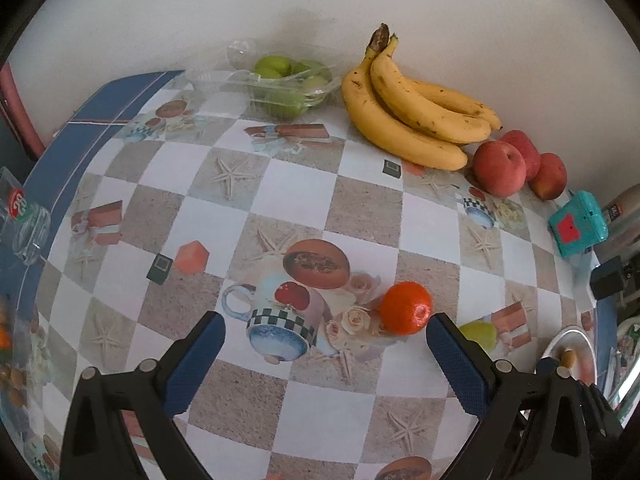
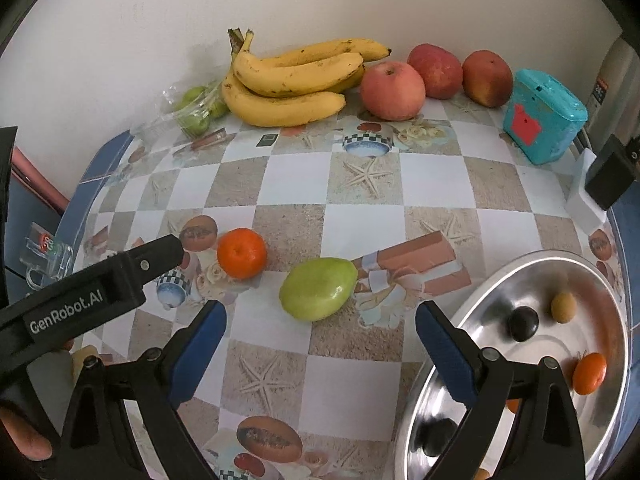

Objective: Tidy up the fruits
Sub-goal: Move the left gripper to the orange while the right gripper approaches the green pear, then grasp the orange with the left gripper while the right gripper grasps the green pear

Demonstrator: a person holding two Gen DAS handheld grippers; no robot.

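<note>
Pear (image 2: 318, 290) on the desk (image 2: 360, 196) lies just ahead of the right gripper (image 2: 320, 348), centred between its wide jaws, long axis slanting up-right, steel bowl (image 2: 520, 268) to its right. Left gripper (image 1: 326, 356), also wide, sits nearer the orange (image 1: 406, 307), left of the pear.

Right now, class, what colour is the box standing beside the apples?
Teal, with a red patch on its front; the box shows best in the right wrist view.

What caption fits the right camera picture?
Open right hand-held gripper facing a green fruit, beside a metal bowl.
</note>
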